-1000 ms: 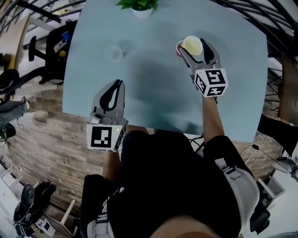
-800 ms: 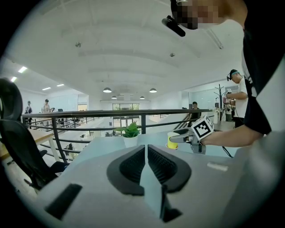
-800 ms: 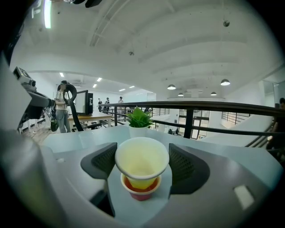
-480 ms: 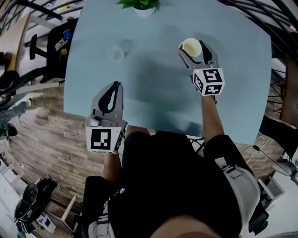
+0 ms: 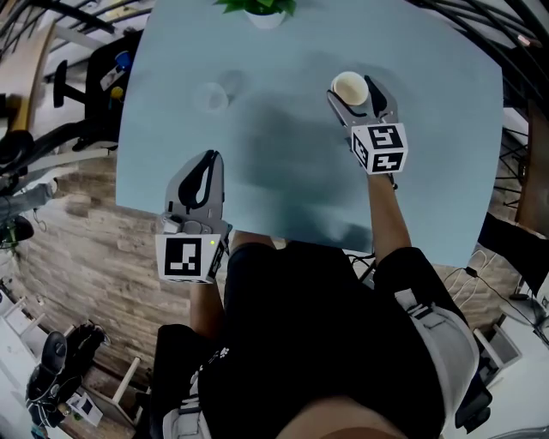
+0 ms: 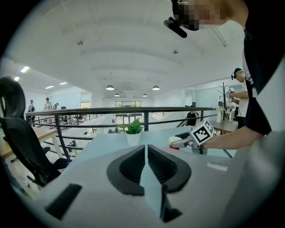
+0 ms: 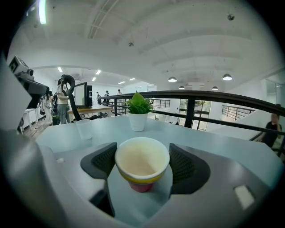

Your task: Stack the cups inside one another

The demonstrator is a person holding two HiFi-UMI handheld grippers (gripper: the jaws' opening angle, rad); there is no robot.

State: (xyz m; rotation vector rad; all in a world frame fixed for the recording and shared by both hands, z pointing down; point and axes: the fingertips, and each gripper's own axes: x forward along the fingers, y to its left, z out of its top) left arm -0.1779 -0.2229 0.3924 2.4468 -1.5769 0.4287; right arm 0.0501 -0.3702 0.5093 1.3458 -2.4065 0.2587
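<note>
Left tongs (image 6: 145, 149) clenched on nothing, hanging low over the near edge of the surface (image 5: 292, 171), idle. Clear cup (image 5: 210, 97) stands alone far-left, well apart from both tongs, not yet stacked. Potted plant (image 5: 262, 17) at the far edge, not involved. Right tongs (image 7: 142, 153) are grasping the yellow-banded cup (image 7: 142, 167) at rim level, upright, on the right side of the surface. A red cup (image 7: 141, 186) shows under it, so it looks nested or nearly seated; can't tell whether it's fully down. Step in hand, my read: finish seating, then let go. Do it well: push straight down, keep the rim level, open both sides evenly, back out along the tongs without nudging the stack. The clear one likely remains.
</note>
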